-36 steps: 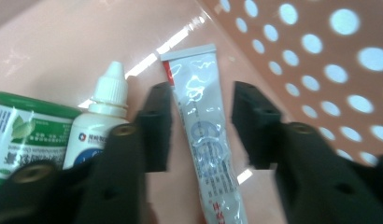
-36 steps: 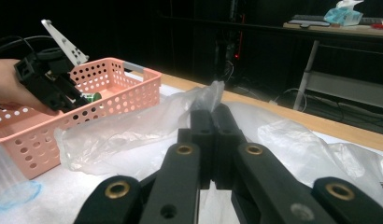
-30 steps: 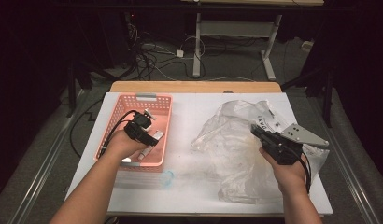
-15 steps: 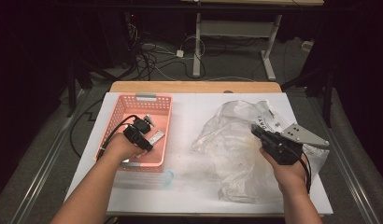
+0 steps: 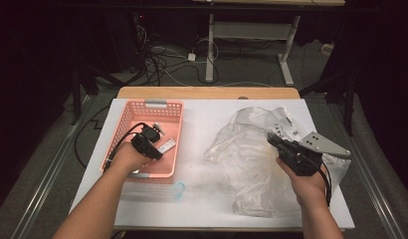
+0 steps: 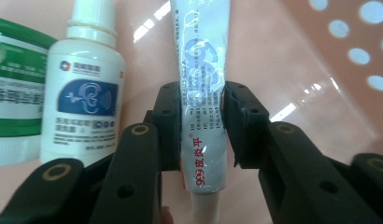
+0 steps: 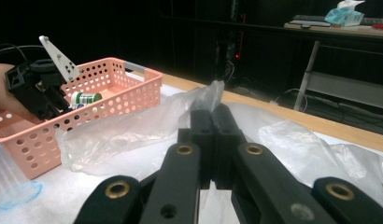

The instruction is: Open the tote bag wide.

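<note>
My left gripper (image 5: 151,142) reaches down into the pink basket (image 5: 123,119). Its jaws have just been closing, and their pads now press on both sides of a white tube (image 6: 199,56) with blue print that lies on the basket floor; left gripper (image 6: 202,109). My right gripper (image 5: 274,141) rests on the crumpled clear plastic bag (image 5: 242,149) at the right. It is shut, with a fold of the bag (image 7: 133,126) pinched and poking up between its jaws; right gripper (image 7: 212,116).
Beside the tube stand a white dropper bottle (image 6: 84,88) and a green-labelled container (image 6: 17,93). A silver packet (image 5: 167,146) lies in the basket. A clear round lid (image 5: 177,189) sits on the white tabletop before the basket. Cables and table legs lie beyond the far edge.
Both hands keep their places. The left gripper's jaws look narrower inside the basket than a second ago. The right gripper and the bag are unchanged.
</note>
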The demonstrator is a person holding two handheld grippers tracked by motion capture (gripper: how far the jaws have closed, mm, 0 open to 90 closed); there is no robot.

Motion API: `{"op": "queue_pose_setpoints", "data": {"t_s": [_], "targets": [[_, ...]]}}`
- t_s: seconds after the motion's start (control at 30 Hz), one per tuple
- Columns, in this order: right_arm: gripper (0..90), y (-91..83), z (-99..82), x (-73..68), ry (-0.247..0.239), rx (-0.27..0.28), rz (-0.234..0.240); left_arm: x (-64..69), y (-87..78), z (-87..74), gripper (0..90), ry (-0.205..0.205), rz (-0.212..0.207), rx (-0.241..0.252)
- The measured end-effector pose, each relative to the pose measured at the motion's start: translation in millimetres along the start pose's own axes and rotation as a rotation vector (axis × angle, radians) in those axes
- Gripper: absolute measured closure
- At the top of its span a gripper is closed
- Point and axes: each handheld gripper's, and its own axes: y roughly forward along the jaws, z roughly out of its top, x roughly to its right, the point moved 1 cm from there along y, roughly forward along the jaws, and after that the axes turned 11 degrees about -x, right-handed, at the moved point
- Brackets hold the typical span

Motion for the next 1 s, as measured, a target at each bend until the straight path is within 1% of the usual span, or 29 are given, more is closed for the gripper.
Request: {"op": "queue_pose_setpoints", "data": {"t_s": [0.1,0.13,0.17,0.2,0.23,0.27,0.3,0.37,0.4,0.43,0.5,0.6,0.63,0.67,0.7,0.73,0.77,0.8,0.83,0.87,0.93,0.97,1.0], "targets": [[90.0,-0.9,0.1,0.6,0.001,0.001,-0.001,-0.6,-1.4,-0.6,66.8,-0.005,0.001,0.007],[90.0,-1.0,0.2,1.2,-0.004,0.003,-0.002,-1.6,-5.1,-1.8,66.8,-0.015,0.000,0.031],[90.0,-1.2,0.2,1.3,-0.002,0.004,-0.002,-1.6,-5.1,-1.8,66.8,-0.015,0.000,0.031],[90.0,-1.3,0.2,1.3,-0.001,0.003,-0.002,-1.9,-7.5,-2.5,66.8,-0.020,-0.002,0.046],[90.0,-1.3,0.2,1.3,-0.001,0.004,-0.001,-2.2,-12.9,-4.4,66.8,-0.022,-0.003,0.076],[90.0,-1.4,0.3,1.3,-0.001,0.004,-0.002,-2.3,-15.6,-5.6,66.8,-0.024,-0.007,0.091],[90.0,-1.4,0.3,1.3,-0.001,0.004,-0.002,-2.3,-15.6,-5.6,66.8,-0.024,-0.007,0.091],[90.0,-2.1,0.7,0.8,-0.001,0.004,-0.001,-1.6,-20.5,-8.4,66.8,-0.021,-0.007,0.114],[90.0,-2.2,0.9,0.8,0.000,0.005,-0.002,0.1,-24.7,-11.7,66.8,-0.021,-0.003,0.140],[90.0,-2.3,1.0,0.7,0.002,0.006,-0.002,0.1,-24.7,-11.7,66.8,-0.021,-0.003,0.140],[90.0,-2.7,1.3,0.9,-0.001,0.008,-0.003,3.6,-29.3,-16.6,66.7,-0.022,-0.019,0.170],[90.0,-3.7,2.0,0.7,-0.002,0.012,-0.003,6.8,-31.5,-19.1,66.7,-0.017,-0.009,0.182],[90.0,-3.7,2.0,0.7,-0.002,0.012,-0.003,7.9,-32.6,-20.3,66.7,-0.017,-0.007,0.190],[90.0,-4.3,2.1,0.3,0.003,0.012,-0.003,9.7,-34.2,-22.6,66.7,-0.022,-0.007,0.211],[90.0,-4.4,2.2,0.2,0.001,0.012,-0.004,9.7,-34.2,-22.6,66.7,-0.022,-0.007,0.211],[90.0,-4.5,2.2,0.3,-0.001,0.012,-0.004,11.4,-35.4,-24.6,66.7,-0.023,0.000,0.225],[90.0,-4.6,2.3,0.1,0.002,0.011,-0.003,12.3,-35.8,-25.7,66.7,-0.026,0.000,0.236],[90.0,-4.6,2.3,0.1,0.002,0.011,-0.003,12.3,-35.8,-25.7,66.7,-0.026,0.000,0.236],[90.0,-4.3,2.8,0.7,-0.005,0.014,-0.002,13.7,-37.2,-28.4,66.7,-0.025,-0.002,0.253],[90.0,-4.3,2.8,0.7,-0.005,0.014,-0.002,13.7,-37.2,-28.4,66.7,-0.025,-0.002,0.253],[90.0,-3.1,2.8,1.0,0.001,0.014,-0.001,14.8,-37.7,-32.0,66.7,-0.031,-0.007,0.282],[90.0,-2.4,2.3,1.5,0.002,0.009,-0.004,16.2,-37.8,-35.1,66.7,-0.026,-0.006,0.297],[90.0,-1.6,2.0,2.5,0.002,0.009,-0.005,16.2,-37.8,-35.1,66.7,-0.026,-0.006,0.297]]}}
